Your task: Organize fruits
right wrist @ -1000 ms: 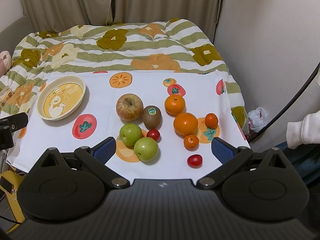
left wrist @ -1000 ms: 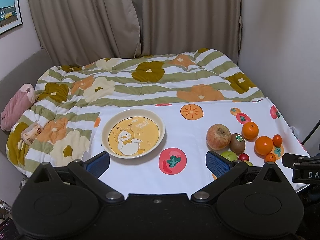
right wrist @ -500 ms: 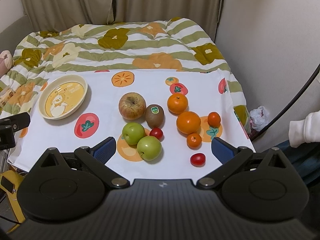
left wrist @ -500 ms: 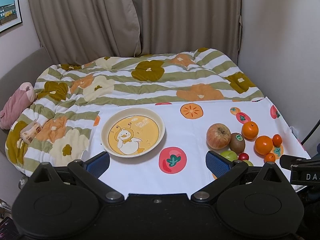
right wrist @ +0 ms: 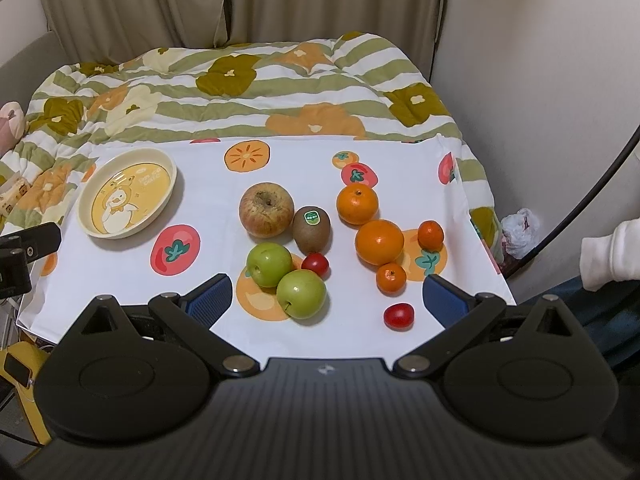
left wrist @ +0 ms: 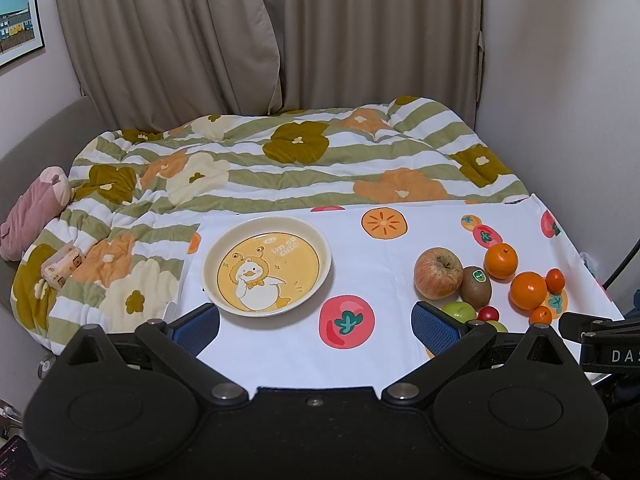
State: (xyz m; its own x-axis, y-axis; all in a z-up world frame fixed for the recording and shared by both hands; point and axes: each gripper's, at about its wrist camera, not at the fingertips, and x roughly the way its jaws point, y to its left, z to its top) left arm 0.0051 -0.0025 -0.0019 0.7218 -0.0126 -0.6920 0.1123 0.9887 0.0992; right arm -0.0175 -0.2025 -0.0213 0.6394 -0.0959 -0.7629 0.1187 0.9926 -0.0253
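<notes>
A yellow duck plate [left wrist: 267,266] [right wrist: 127,193] lies empty on the left of a white fruit-print cloth [right wrist: 208,200]. To its right sit a reddish apple [right wrist: 266,209] [left wrist: 438,273], a kiwi [right wrist: 311,229], two green apples [right wrist: 269,264] [right wrist: 301,293], two oranges [right wrist: 357,203] [right wrist: 379,241], small mandarins [right wrist: 431,234] [right wrist: 391,278] and two cherry tomatoes [right wrist: 315,264] [right wrist: 398,315]. My right gripper [right wrist: 327,298] is open, hovering just short of the nearer green apple. My left gripper [left wrist: 315,326] is open, near the cloth's front edge, right of the plate.
The cloth lies on a bed with a striped flowered quilt [left wrist: 280,160]. A pink plush [left wrist: 32,210] and a tissue pack [left wrist: 62,264] lie at the left. Curtains [left wrist: 280,40] hang behind, a wall [right wrist: 540,80] stands at the right, and a white sleeve [right wrist: 612,252] shows there.
The right gripper has moved forward and lower toward the fruit, which now looks larger and nearer. The left gripper has barely shifted. Both stay open.
</notes>
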